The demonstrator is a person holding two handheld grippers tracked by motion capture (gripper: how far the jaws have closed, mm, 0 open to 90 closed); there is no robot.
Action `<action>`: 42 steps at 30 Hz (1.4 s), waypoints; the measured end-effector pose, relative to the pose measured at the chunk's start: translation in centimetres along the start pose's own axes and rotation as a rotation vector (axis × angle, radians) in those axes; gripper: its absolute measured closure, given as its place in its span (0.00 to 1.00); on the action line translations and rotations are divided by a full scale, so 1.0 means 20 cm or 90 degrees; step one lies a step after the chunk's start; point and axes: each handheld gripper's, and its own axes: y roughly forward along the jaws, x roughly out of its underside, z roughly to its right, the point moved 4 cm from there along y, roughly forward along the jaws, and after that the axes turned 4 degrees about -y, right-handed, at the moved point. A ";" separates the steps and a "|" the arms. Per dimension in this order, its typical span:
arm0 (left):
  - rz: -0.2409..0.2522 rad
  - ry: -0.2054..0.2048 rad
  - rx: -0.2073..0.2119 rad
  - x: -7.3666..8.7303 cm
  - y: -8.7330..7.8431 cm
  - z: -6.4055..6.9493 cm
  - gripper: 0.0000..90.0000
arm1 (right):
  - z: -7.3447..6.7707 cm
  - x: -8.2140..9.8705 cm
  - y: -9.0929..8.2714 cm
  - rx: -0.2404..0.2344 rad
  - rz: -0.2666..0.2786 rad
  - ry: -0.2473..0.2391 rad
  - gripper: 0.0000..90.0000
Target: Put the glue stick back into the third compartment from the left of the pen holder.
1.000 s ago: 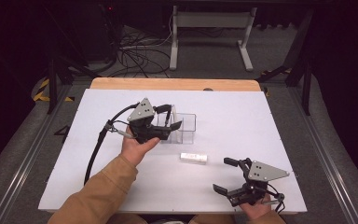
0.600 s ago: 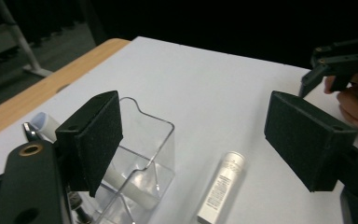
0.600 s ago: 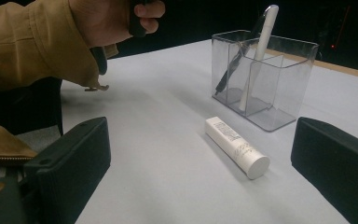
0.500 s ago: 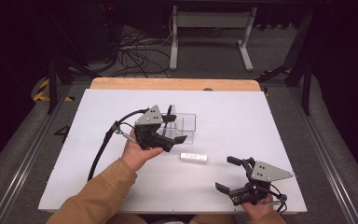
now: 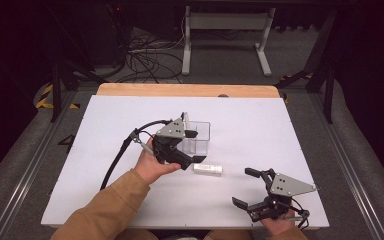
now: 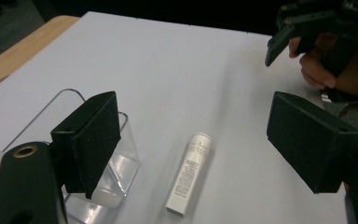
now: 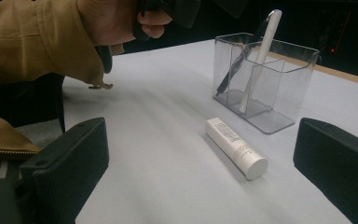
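Observation:
A white tube (image 5: pixel 207 169) lies flat on the white table, just in front of a clear plastic box (image 5: pixel 198 136). The box (image 7: pixel 265 79) holds a white pen (image 7: pixel 262 51) and a black pen (image 7: pixel 233 70), both leaning. My left gripper (image 5: pixel 192 149) hangs at the box's near left corner, above the tube's left end. Its jaws have just been opening and stand open, and the tube (image 6: pixel 189 175) lies on the table below and between them. My right gripper (image 5: pixel 245 187) rests open near the table's front right, pointing at the tube (image 7: pixel 235 147), nothing between its pads.
The white table top (image 5: pixel 130 115) ends at a wooden strip (image 5: pixel 180 90) at the far edge. The left gripper's black cable (image 5: pixel 117 160) loops over the table to the left. Dark floor with cables and a stand's legs lies beyond.
The left gripper has come away from above the box, moving right and nearer to the tube. The right gripper has stayed where it was.

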 end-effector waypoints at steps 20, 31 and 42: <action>-0.141 0.037 0.022 0.04 0.22 0.03 0.31 | 0.00 0.00 -0.01 -0.010 0.008 0.013 0.04; -0.197 0.076 0.020 0.09 0.33 0.02 0.36 | 0.00 0.01 -0.01 -0.016 0.007 0.012 0.04; -0.260 0.090 0.029 0.13 0.42 0.00 0.40 | 0.00 0.01 -0.01 -0.018 0.005 0.011 0.04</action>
